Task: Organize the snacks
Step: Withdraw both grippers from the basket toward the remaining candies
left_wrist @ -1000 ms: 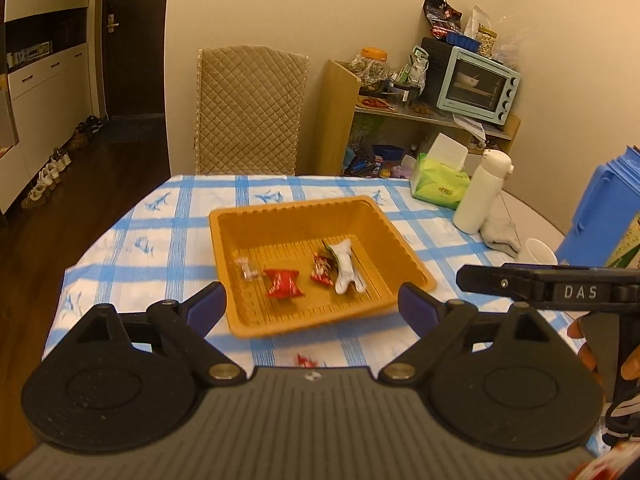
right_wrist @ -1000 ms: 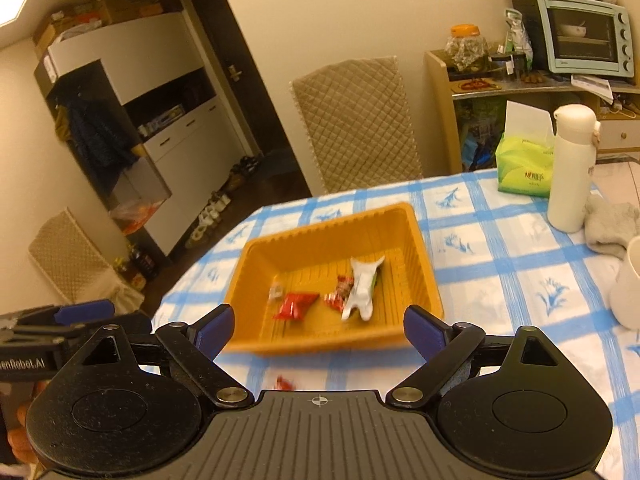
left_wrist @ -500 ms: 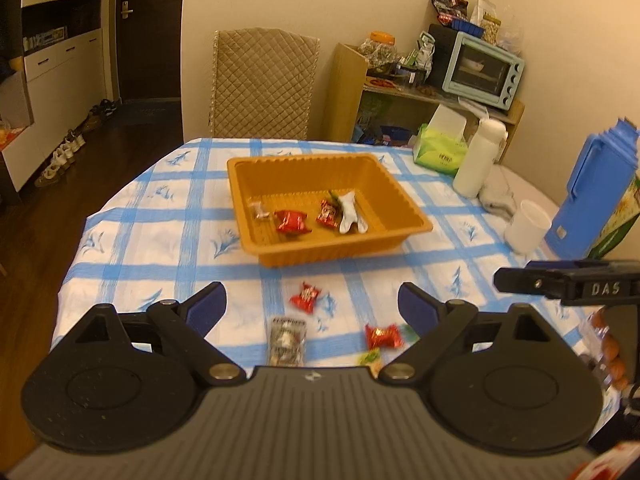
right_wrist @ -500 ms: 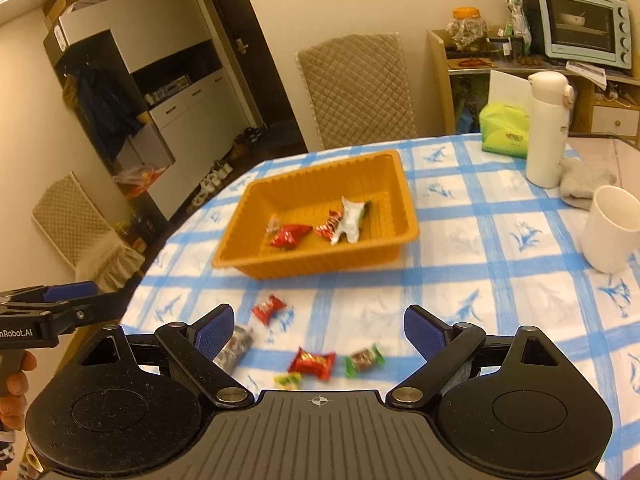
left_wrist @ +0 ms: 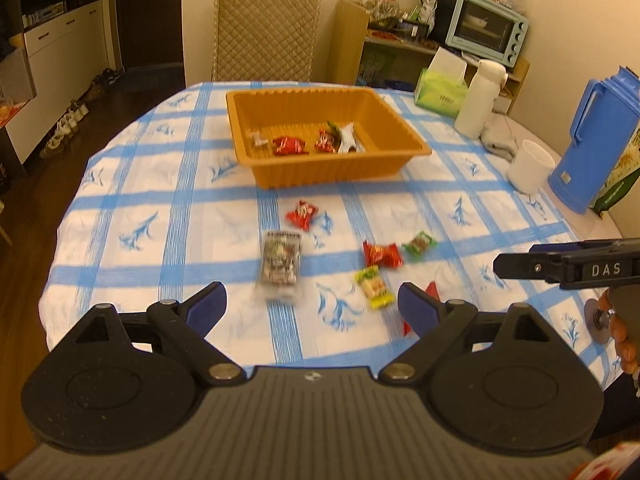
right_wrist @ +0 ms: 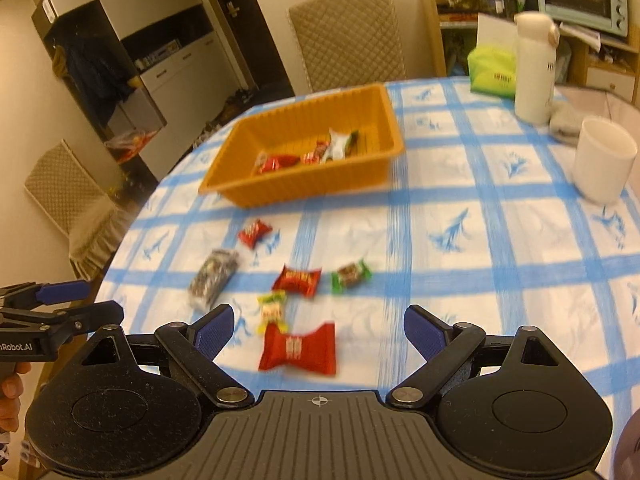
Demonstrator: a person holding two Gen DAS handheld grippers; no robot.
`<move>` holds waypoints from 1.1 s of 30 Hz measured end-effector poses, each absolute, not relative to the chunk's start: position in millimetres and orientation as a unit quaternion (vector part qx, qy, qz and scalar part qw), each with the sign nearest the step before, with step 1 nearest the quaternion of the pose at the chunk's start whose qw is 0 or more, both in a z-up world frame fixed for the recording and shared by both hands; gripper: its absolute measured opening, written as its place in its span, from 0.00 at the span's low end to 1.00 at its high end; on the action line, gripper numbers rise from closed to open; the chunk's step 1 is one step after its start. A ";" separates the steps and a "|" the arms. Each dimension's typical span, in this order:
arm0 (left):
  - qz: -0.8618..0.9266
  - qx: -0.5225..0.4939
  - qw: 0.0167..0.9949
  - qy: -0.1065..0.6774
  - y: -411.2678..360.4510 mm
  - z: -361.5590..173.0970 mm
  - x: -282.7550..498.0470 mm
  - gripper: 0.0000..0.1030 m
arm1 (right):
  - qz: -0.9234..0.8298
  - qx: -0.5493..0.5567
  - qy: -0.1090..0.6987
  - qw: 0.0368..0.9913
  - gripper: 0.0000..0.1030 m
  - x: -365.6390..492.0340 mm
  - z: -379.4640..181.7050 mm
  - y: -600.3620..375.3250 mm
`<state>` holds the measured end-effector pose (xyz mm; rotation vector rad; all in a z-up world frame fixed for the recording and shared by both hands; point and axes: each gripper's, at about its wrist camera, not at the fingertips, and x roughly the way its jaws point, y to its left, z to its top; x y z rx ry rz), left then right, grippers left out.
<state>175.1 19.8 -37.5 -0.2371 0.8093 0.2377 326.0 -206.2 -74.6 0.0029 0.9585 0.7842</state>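
We hold our left gripper (left_wrist: 312, 306) above the near edge of the table (left_wrist: 120, 200), its blue-padded jaws spread wide with nothing between them, and our right gripper (right_wrist: 318, 326) hangs beside it, likewise spread and empty. Across the blue-checked cloth sits the orange tray (left_wrist: 332, 168), already holding a few wrapped snacks: red ones, a clear one and a white-and-green one. The loose snacks lie on the cloth between the tray and our grippers: a small red candy (left_wrist: 302, 215) nearest the tray, a silvery packet (left_wrist: 280, 264) just below it, a red wrapper (left_wrist: 382, 255) with a green candy (left_wrist: 419, 245) just beside it, and a yellow-green candy (left_wrist: 373, 287) closer to us. In the right wrist view, a larger red packet (right_wrist: 298, 348) lies on the cloth between the right gripper's open jaws, and we cannot tell how far above it they hang. A white cup (left_wrist: 530, 166), a white bottle (left_wrist: 478, 98) and a blue jug (left_wrist: 592, 140) stand off to the right side, well apart from the snacks.
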 end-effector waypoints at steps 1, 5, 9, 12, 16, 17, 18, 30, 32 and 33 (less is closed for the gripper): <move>0.115 -0.116 0.904 0.395 18.6 -39.8 174.0 0.89 | 0.367 -0.001 0.453 0.812 0.89 324.3 -77.6 -205.6; 0.116 -0.114 0.900 0.404 15.4 -46.4 171.6 0.89 | 0.367 -0.006 0.468 0.804 0.89 318.5 -90.0 -202.1; 0.117 -0.115 0.896 0.413 14.4 -52.6 170.2 0.89 | 0.367 -0.012 0.481 0.796 0.89 313.0 -101.1 -197.1; 0.116 -0.117 0.893 0.418 14.3 -55.9 169.8 0.89 | 0.370 -0.012 0.492 0.788 0.89 310.2 -108.2 -193.6; 0.114 -0.118 0.891 0.423 15.9 -59.8 168.7 0.89 | 0.372 -0.012 0.508 0.777 0.89 306.4 -116.3 -187.7; 0.114 -0.118 0.891 0.423 16.4 -60.3 168.8 0.89 | 0.373 -0.011 0.510 0.775 0.89 305.5 -117.4 -186.3; 0.114 -0.118 0.891 0.424 17.2 -61.0 168.7 0.89 | 0.374 -0.010 0.512 0.773 0.89 304.8 -118.3 -184.9; 0.116 -0.125 0.885 0.433 32.3 -68.8 170.4 0.89 | 0.378 0.013 0.537 0.754 0.81 304.9 -131.0 -167.0; 0.117 -0.126 0.884 0.434 35.3 -69.9 171.0 0.89 | 0.377 0.024 0.545 0.748 0.78 307.1 -134.2 -165.0; 0.117 -0.126 0.884 0.435 36.7 -70.4 171.3 0.89 | 0.376 0.031 0.549 0.746 0.78 308.2 -135.7 -164.2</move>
